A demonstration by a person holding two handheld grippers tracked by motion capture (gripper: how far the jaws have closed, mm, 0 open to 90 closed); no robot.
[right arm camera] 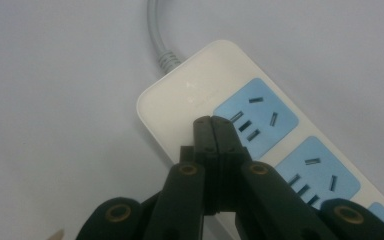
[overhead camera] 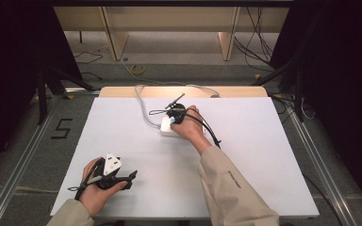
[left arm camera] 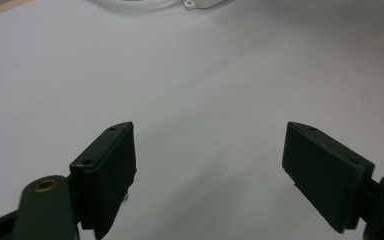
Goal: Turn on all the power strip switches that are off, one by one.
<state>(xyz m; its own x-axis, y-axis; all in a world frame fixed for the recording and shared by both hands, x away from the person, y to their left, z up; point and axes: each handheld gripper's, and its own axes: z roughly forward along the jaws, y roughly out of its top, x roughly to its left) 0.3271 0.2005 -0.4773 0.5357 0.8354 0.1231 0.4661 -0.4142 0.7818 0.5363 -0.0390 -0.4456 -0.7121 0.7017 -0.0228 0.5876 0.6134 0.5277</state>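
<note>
White sheeting covers the bench, and a white power strip lies on it near the far middle, its grey cable looping off toward the far edge. In the right gripper view the strip shows blue socket panels set in a row along its top, with the cable entering at the end nearest the first panel. The right tool has its jaws pressed together with nothing between them, and their joined tips sit over the plain white end of the strip, just beside the first blue panel (whether they touch the surface, I cannot tell). From the high view the right hand reaches across the bench and covers most of the strip, its beige sleeve running back to the near edge. The left tool rests low over bare white sheeting at the near left of the bench, well apart from the strip, with its jaws spread wide and holding nothing. The left hand grips it from below, and a grey three-cornered plate rides on its top.
</note>
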